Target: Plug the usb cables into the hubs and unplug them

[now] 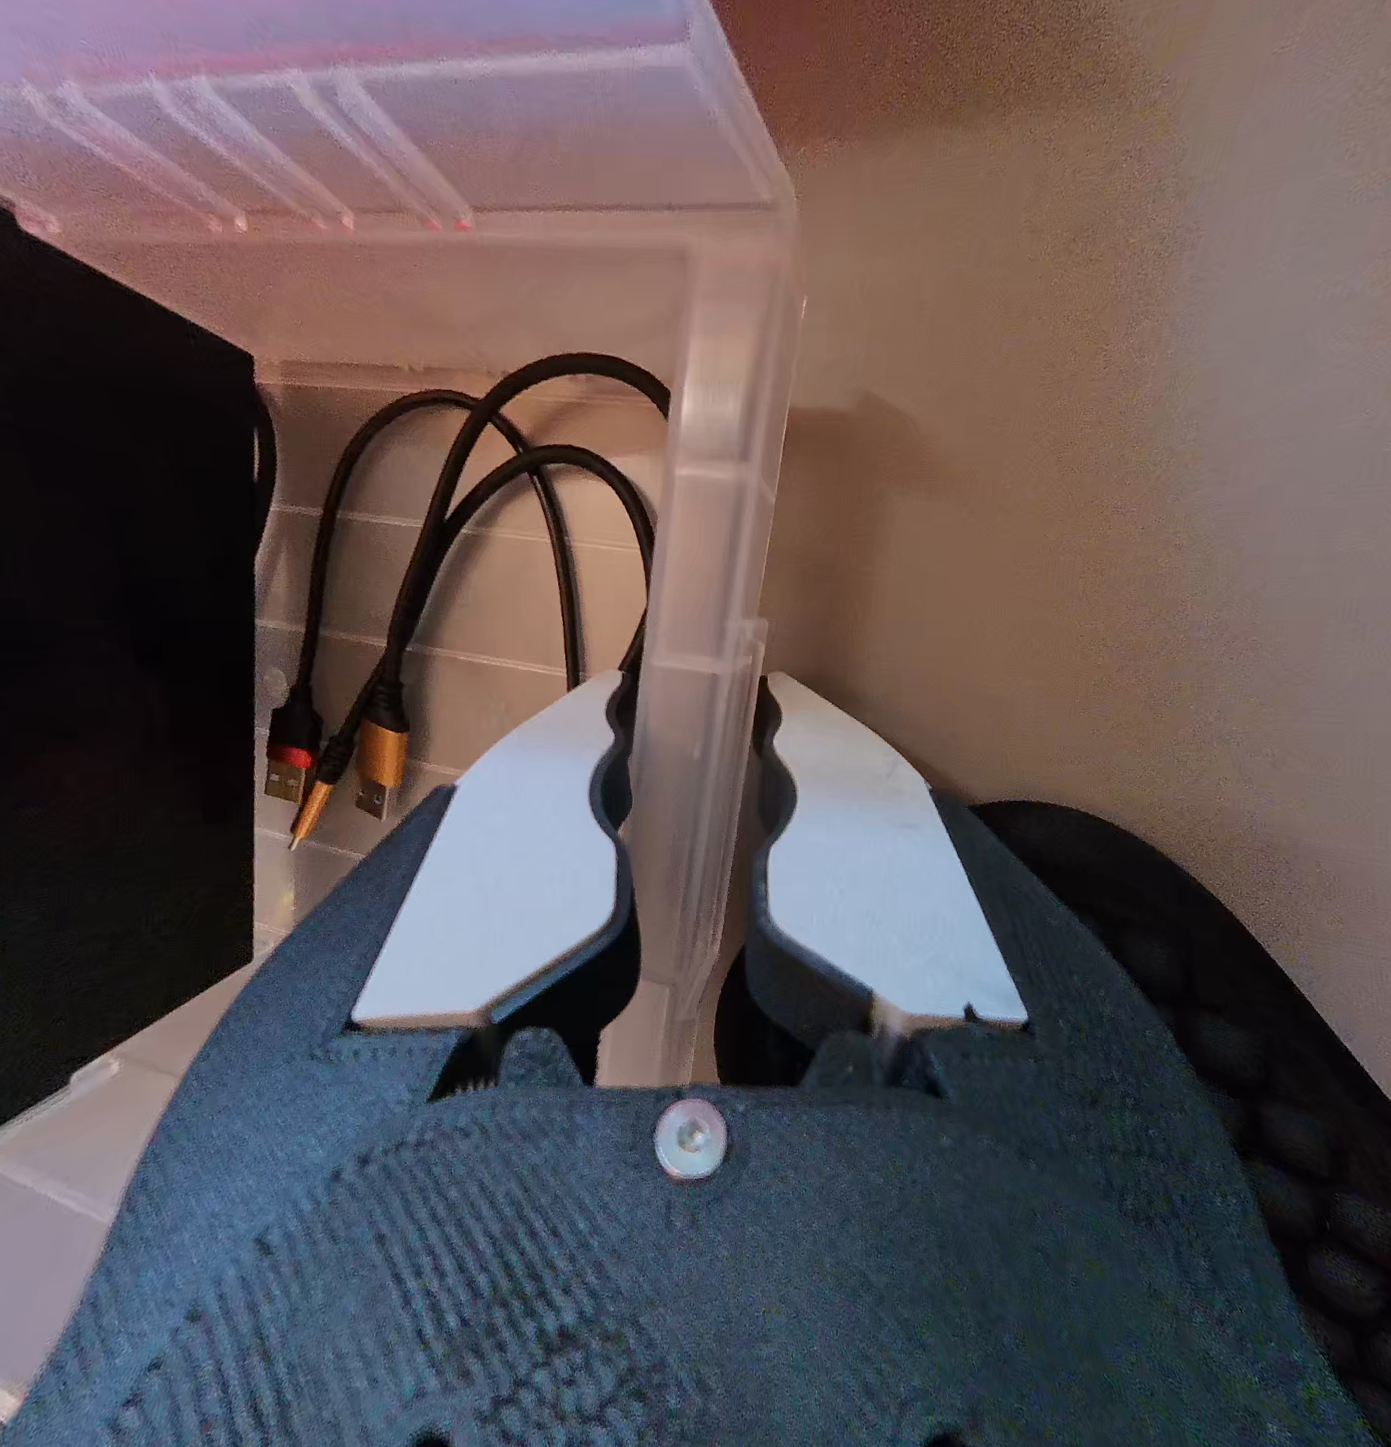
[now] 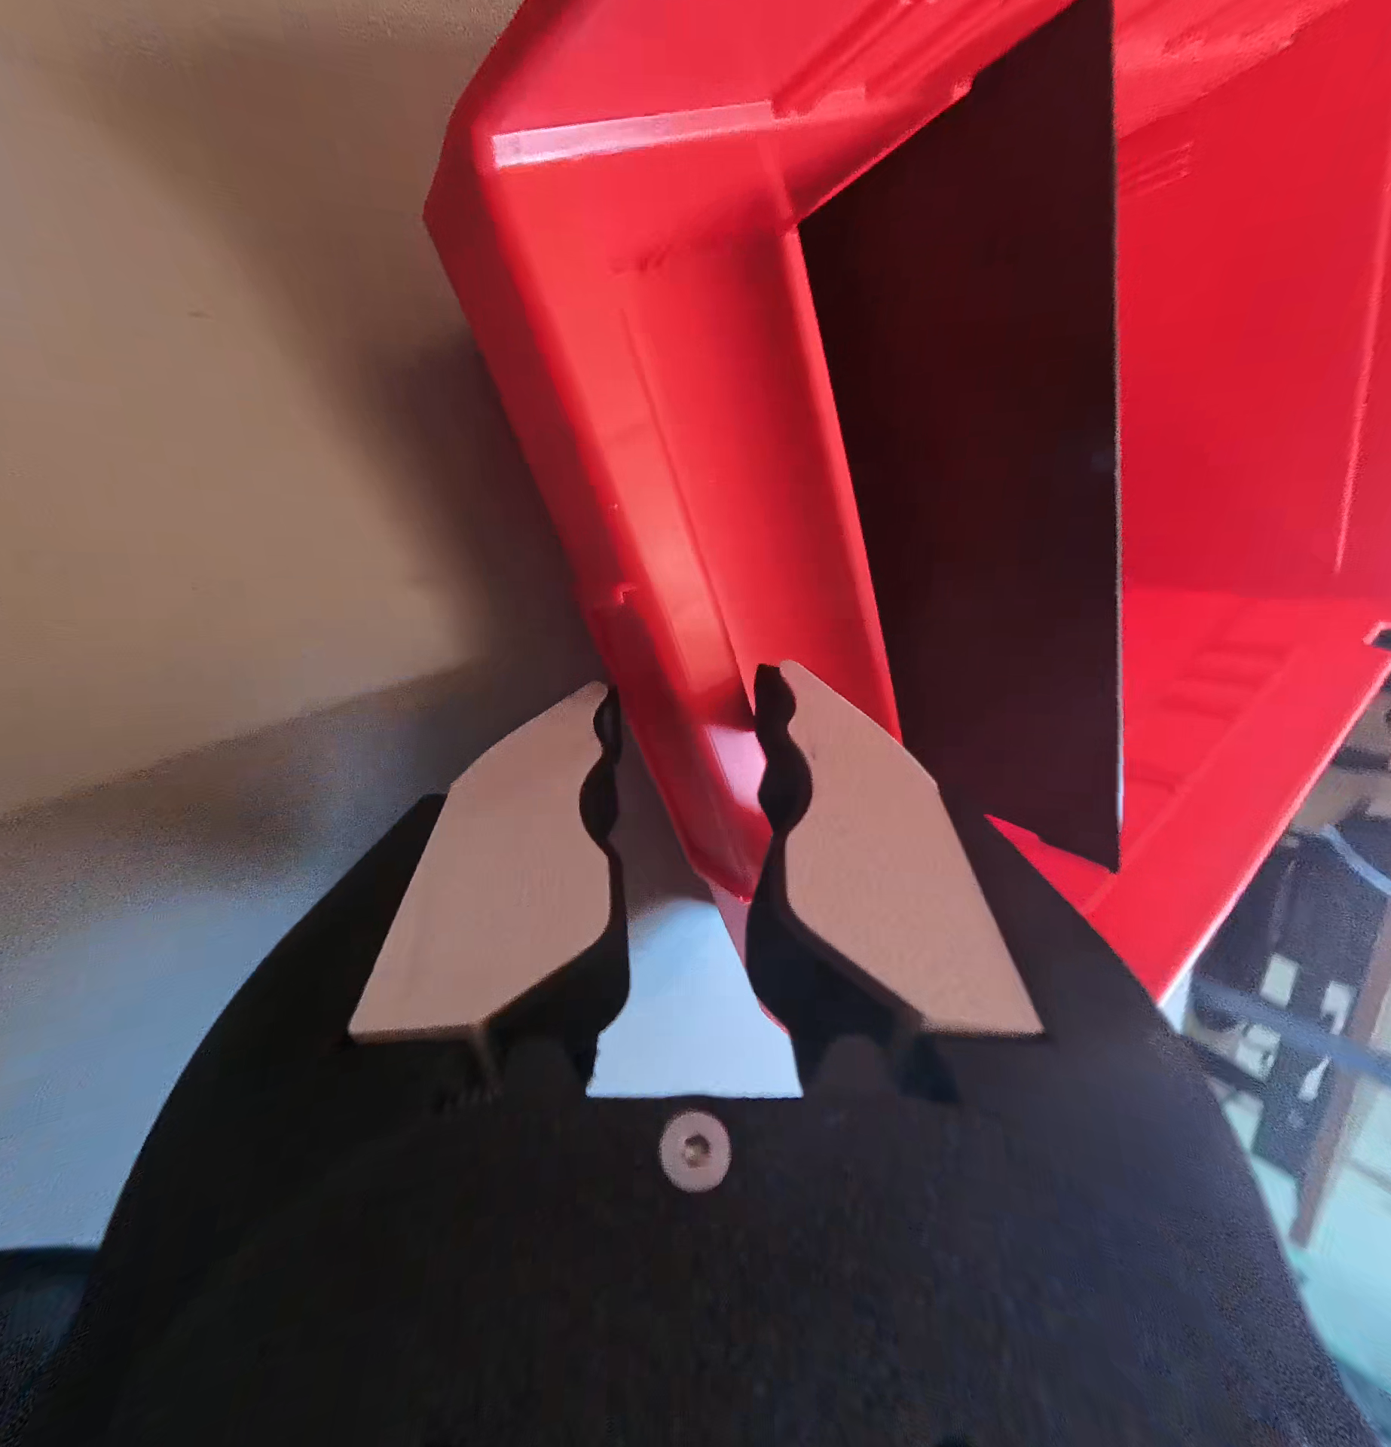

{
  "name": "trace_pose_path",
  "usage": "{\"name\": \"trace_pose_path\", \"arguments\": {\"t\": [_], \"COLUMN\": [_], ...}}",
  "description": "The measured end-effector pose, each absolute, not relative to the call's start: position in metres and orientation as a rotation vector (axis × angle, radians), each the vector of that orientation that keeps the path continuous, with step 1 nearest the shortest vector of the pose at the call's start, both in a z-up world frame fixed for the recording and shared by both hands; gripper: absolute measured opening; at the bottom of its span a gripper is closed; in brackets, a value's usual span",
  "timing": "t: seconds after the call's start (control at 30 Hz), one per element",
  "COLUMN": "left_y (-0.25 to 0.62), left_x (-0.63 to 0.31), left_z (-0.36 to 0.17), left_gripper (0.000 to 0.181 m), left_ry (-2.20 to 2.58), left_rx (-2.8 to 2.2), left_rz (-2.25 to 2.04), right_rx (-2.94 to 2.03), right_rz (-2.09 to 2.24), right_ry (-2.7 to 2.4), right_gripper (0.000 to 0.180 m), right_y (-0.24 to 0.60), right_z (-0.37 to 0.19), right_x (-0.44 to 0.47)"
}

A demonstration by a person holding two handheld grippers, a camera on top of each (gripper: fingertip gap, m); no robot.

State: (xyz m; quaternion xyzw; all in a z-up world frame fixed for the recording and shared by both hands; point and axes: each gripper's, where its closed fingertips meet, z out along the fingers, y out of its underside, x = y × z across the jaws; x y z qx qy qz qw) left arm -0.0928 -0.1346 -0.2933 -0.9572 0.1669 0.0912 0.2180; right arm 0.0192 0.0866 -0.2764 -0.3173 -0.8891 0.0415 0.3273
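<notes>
In the left wrist view my left gripper (image 1: 692,689) is shut on the rim of a clear plastic bin (image 1: 716,509), one finger on each side of its wall. The bin stands tilted on its side. Inside it lie black usb cables (image 1: 473,548) with a red-collared plug (image 1: 289,755) and gold plugs (image 1: 379,755). In the right wrist view my right gripper (image 2: 688,689) is shut on the rim of a red plastic bin (image 2: 637,391), also tilted up. A black flat panel (image 2: 974,470) sits inside the red bin. No hub shows clearly.
A dark object (image 1: 105,587) fills the left of the left wrist view. A beige wall or surface (image 1: 1107,391) lies behind both bins. Cluttered furniture (image 2: 1319,979) shows at the lower right of the right wrist view. My hands' fingertips stand some 25 cm from each other.
</notes>
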Motion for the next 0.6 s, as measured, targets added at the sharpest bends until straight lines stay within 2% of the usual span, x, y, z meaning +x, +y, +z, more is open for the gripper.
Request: {"name": "trace_pose_path", "arguments": {"t": [0.2, 0.6], "left_y": [-0.133, -0.12], "left_x": [-0.104, -0.156], "left_z": [-0.293, -0.293], "left_gripper": [0.029, 0.035], "left_ry": [0.388, 0.2], "left_rx": [-2.64, -2.575], "left_rz": [0.284, 0.307], "right_rx": [-1.057, -1.161], "right_rz": [0.091, -0.016], "right_ry": [-2.123, -2.013], "right_gripper": [0.034, 0.032], "right_y": [0.076, 0.135], "right_z": [-0.275, -0.276], "right_x": [0.047, -0.015]}}
